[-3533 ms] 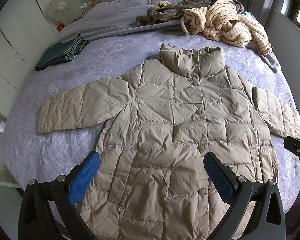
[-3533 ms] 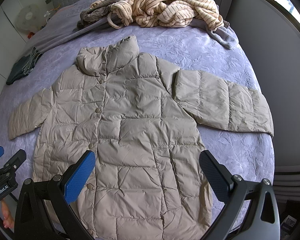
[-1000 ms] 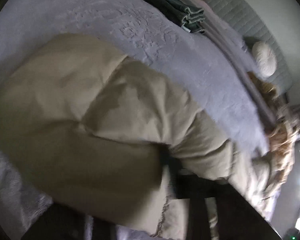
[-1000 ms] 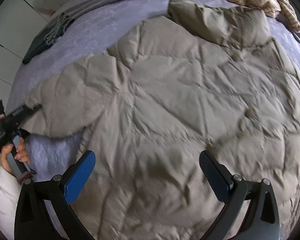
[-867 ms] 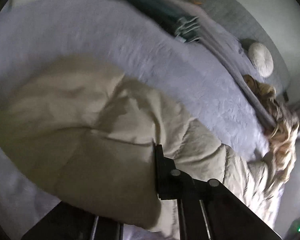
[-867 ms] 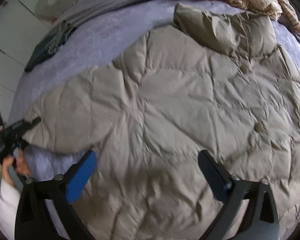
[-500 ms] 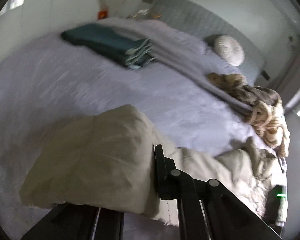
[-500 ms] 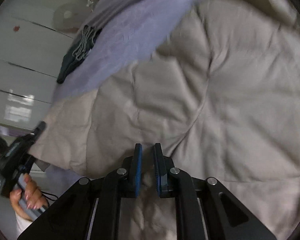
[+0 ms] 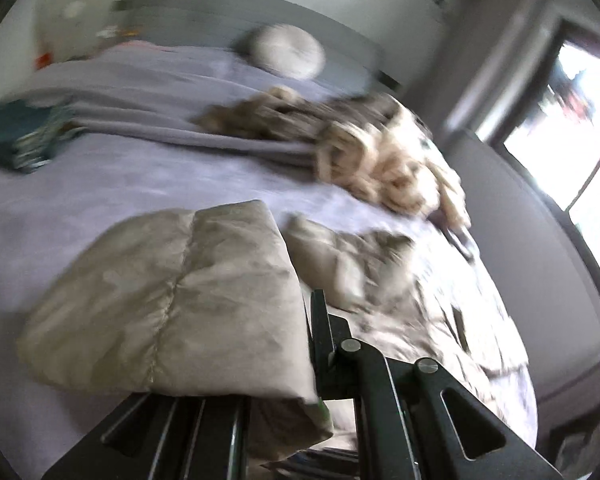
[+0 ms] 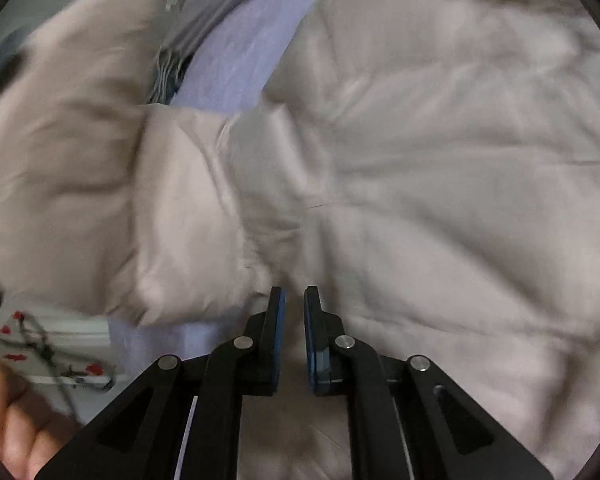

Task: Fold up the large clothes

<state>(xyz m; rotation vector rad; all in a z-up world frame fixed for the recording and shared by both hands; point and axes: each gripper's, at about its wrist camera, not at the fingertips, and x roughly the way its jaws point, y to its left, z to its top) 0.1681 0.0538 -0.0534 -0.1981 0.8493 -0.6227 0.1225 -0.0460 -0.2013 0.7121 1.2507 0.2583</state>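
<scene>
A beige quilted puffer jacket (image 9: 400, 300) lies spread on the lilac bed (image 9: 100, 184). My left gripper (image 9: 308, 344) is shut on the jacket's left sleeve (image 9: 172, 300) and holds its cuff end lifted above the bed; the sleeve covers the left finger. In the right wrist view my right gripper (image 10: 294, 320) is shut, with a narrow gap between its blue pads, right over the jacket (image 10: 440, 160) near the armpit; whether it pinches fabric is hidden. The lifted sleeve (image 10: 60, 140) fills the left of that view.
A pile of striped and brown clothes (image 9: 372, 148) lies at the far side of the bed, with a round white cushion (image 9: 288, 54) by the grey headboard. Folded teal clothes (image 9: 16, 140) sit at the far left. A grey wall and window stand to the right.
My left gripper closed on the sleeve and lifted it, swinging it toward the jacket's body. My right gripper moved down to the jacket and shut.
</scene>
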